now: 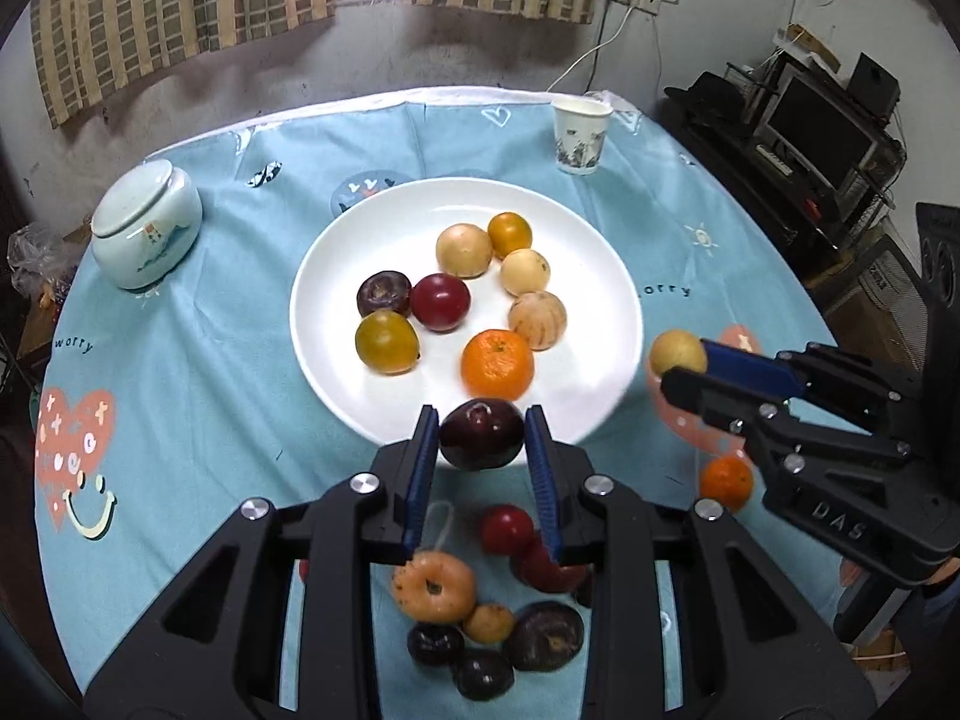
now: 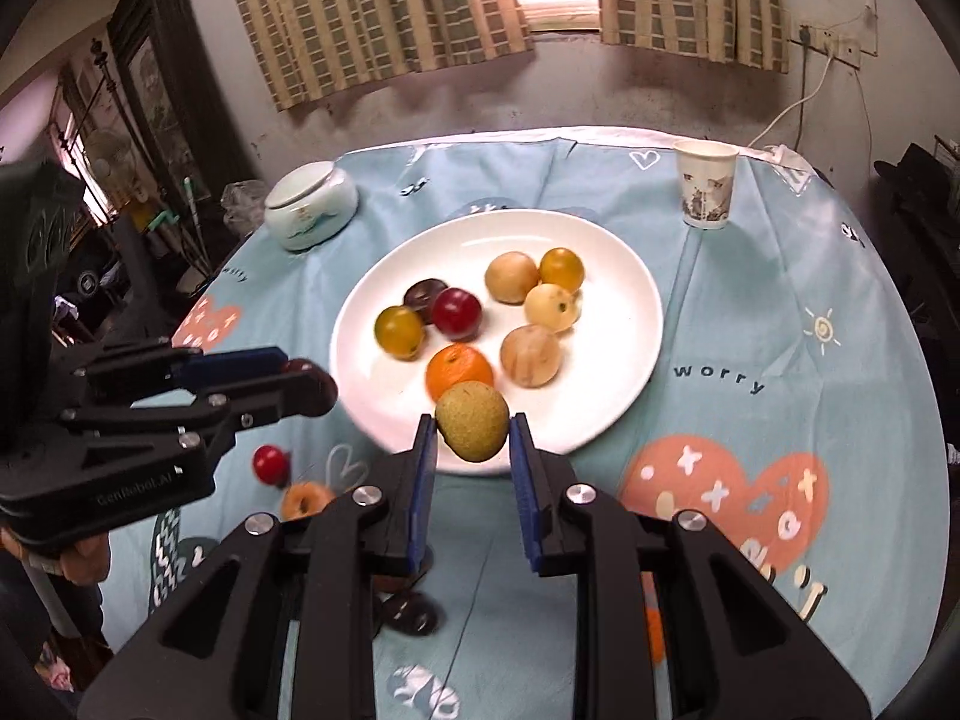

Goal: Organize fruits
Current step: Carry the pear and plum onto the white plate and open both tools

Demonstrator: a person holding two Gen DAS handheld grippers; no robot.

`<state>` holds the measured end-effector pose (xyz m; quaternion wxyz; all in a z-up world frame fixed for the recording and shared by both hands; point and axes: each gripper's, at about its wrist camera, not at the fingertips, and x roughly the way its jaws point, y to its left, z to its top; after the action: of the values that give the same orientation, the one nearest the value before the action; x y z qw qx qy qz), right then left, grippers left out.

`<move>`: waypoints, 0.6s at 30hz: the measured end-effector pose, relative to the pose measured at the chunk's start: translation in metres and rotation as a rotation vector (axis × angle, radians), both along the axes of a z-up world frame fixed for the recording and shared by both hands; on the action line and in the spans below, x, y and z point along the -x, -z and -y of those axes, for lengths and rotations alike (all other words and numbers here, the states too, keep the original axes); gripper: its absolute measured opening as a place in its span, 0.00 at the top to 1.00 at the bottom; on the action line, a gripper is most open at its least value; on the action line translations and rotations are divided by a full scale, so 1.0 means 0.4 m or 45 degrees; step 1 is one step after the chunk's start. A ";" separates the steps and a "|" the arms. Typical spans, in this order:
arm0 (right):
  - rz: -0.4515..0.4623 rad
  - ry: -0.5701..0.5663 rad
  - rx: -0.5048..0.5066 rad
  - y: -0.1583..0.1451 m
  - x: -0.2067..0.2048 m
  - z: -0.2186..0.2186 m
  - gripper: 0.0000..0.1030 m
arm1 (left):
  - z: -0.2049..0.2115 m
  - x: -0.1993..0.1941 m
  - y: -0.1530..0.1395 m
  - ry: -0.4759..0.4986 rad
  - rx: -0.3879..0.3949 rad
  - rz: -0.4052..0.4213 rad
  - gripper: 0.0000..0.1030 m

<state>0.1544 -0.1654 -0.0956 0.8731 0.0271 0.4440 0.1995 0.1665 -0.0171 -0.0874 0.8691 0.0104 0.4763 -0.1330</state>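
Gripping a round dark purple plum (image 1: 482, 433) between its blue-padded fingers, the left gripper (image 1: 483, 438) is closed tight on the fruit and holds it in the air just above the near rim of the round white plate (image 1: 336, 276). The right gripper (image 2: 473, 429) is likewise clamped shut, its pads pressing both sides of a small yellow-green pear-like fruit (image 2: 472, 420) that hangs over the plate's near edge, right of the plum. Eight fruits already lie on the plate, among them a bright orange mandarin (image 1: 497, 363) nearest the grippers, a glossy red plum (image 1: 443, 302) at the centre and a pale striped round fruit (image 1: 537, 320) to its right. More loose fruit sits on the light blue patterned tablecloth (image 1: 198, 372) nearer than the plate, under the left gripper. A pale green lidded ceramic jar (image 1: 146, 223) stands far left, a printed paper cup (image 1: 579, 135) far right.
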 end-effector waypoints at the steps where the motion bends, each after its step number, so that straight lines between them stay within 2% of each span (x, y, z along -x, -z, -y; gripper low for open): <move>1: -0.010 0.009 -0.002 0.010 -0.020 0.004 0.76 | 0.001 -0.015 0.011 -0.009 -0.005 -0.011 0.71; 6: -0.035 0.035 -0.003 0.041 -0.088 0.019 0.76 | -0.007 -0.078 0.050 -0.045 -0.004 -0.050 0.71; 18: -0.072 0.063 0.022 0.104 -0.236 0.030 0.76 | 0.009 -0.190 0.079 -0.058 -0.033 -0.048 0.71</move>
<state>0.2489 -0.1772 -0.1374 0.8650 0.0363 0.4694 0.1732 0.2427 -0.0207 -0.1192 0.8626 0.0082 0.4943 -0.1072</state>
